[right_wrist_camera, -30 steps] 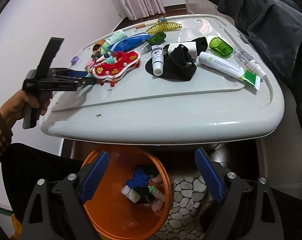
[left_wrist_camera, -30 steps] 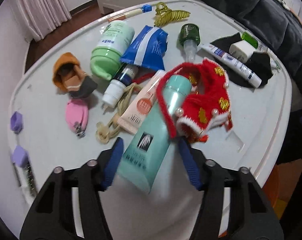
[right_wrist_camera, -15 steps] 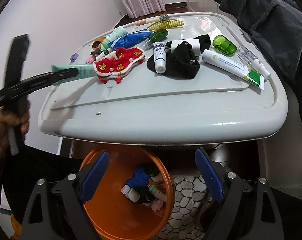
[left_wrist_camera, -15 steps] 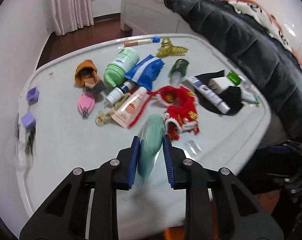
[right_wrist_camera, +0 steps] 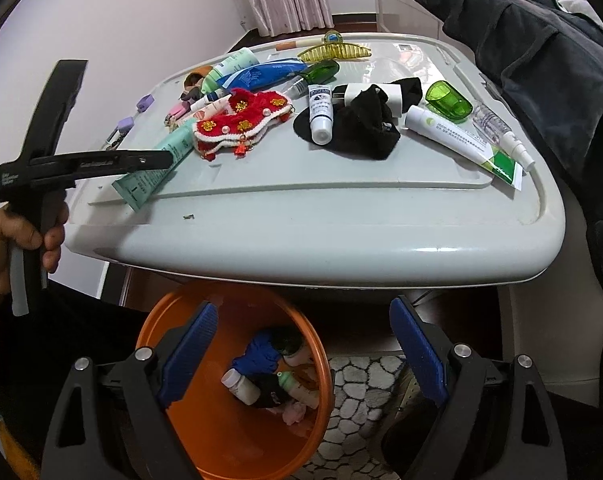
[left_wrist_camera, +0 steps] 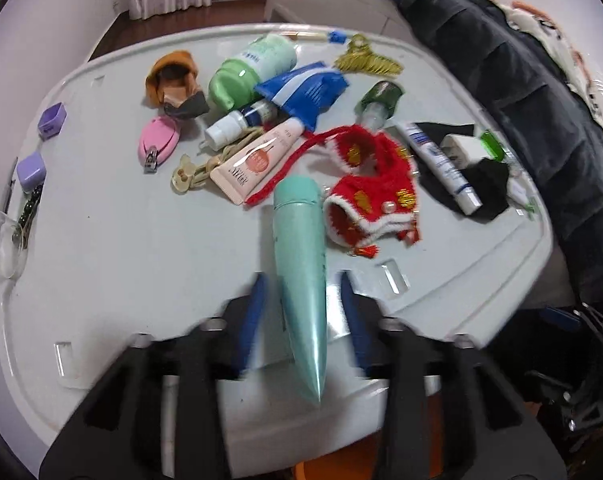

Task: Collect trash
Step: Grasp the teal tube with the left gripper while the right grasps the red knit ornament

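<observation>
Teal plastic is filling the middle of my left view: the teal tube (left_wrist_camera: 299, 264) is lying lengthwise between the left tongs (left_wrist_camera: 301, 300), cap end pointing away toward the clutter and its flat crimped end reaching past the near edge of the table (left_wrist_camera: 121, 260). The blue pads are blurred, but I am seeing a gap on each side of the tube, so the tongs are standing parted around it rather than pinching it. Its cap is sitting just beside a red knitted pouch (left_wrist_camera: 375, 188), with a pink tube (left_wrist_camera: 257, 160) a little further back.

From the right view, I am watching the tube slant along the front left part of the table under the left tongs' black arm. My right tongs (right_wrist_camera: 301, 344) are spread wide and holding nothing, hanging below the table edge, right above an orange bin (right_wrist_camera: 221, 440) that is carrying small bottles and a blue item at its bottom.
</observation>
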Demonstrator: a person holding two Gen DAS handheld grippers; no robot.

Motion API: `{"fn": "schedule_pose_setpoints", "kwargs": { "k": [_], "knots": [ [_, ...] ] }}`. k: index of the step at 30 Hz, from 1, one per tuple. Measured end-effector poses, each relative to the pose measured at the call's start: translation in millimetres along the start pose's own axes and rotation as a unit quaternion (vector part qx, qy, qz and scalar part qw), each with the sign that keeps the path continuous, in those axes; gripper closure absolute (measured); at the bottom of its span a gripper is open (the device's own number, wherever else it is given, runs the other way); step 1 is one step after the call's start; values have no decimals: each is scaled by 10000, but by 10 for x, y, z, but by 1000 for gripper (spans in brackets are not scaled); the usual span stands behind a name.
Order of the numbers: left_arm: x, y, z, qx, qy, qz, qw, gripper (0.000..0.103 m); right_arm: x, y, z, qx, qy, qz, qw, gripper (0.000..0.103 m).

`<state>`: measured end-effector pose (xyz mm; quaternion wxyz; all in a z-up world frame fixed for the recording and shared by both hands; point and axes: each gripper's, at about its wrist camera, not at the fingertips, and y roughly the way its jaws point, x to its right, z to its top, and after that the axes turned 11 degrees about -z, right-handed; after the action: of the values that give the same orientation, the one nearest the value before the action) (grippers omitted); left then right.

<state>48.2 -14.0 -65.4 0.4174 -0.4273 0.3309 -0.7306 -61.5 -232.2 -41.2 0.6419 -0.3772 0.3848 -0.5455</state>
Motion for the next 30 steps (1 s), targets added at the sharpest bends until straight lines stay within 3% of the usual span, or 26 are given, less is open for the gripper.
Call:
{"fn": "schedule_pose_setpoints", "kwargs": {
  "k": [2,4,11,14,16,19,30],
  "knots": [
    [16,37,8,43,84,105,9999,59,2,0,8,8,18,-7,10000,17],
    [65,47,21,35,275,264,9993,78,7,-18,22,43,50,-5,10000,17],
    [51,-359,-36,669,162,49,9976,79,-76,-71,210,88,0,-1,10000,17],
    [-40,-537,-33,956,-15,-77,9954,79,-237,-181,529,386,-307,-48,9988,16],
    [-107,-632,-29,1117,-138,-127,9936,79,-432,-196,801,670,-672,-65,9955,9],
    [-165,-714,-35,1230,-237,-217,9919,79,-721,-45,1113,1004,-1119,-157,9885,6],
    [-162,-818,-94,1297,-76,-443,9905,79,-1257,973,1518,349,-1824,-675,9803,6]
  ]
}}
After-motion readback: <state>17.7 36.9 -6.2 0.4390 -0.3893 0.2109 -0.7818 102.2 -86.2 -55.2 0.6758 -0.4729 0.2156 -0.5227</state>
